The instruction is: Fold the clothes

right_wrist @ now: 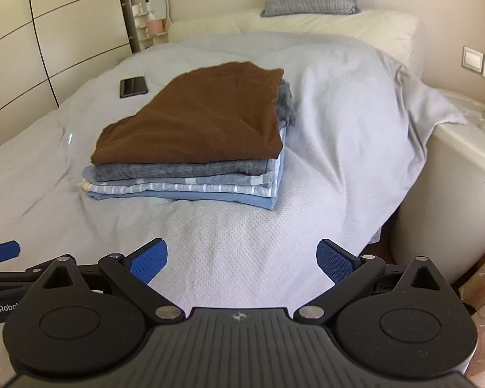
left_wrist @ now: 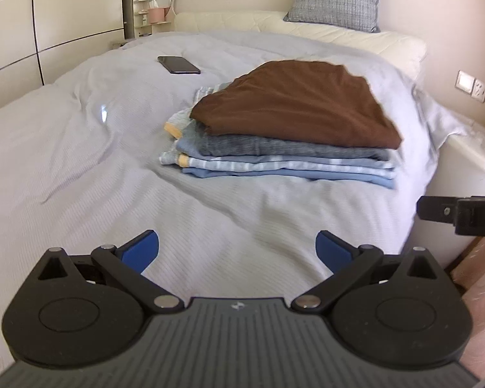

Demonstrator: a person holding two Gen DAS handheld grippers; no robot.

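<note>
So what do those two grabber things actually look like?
Both alike: the left gripper and right gripper have black linkage arms with silver pivot pins, round black housings, a ribbed grey body, and blue textured pads. White "GenRobot" lettering shows on one.

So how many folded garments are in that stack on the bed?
4 visible: brown garment on top, grey one beneath, striped one next, plain blue one at the bottom. Thinner layers may be hidden between them.

The bed [right_wrist: 339,103], under a pale cover, carries a stack of folded clothes [right_wrist: 190,148] and, well apart, a dark phone [right_wrist: 133,86].
</note>
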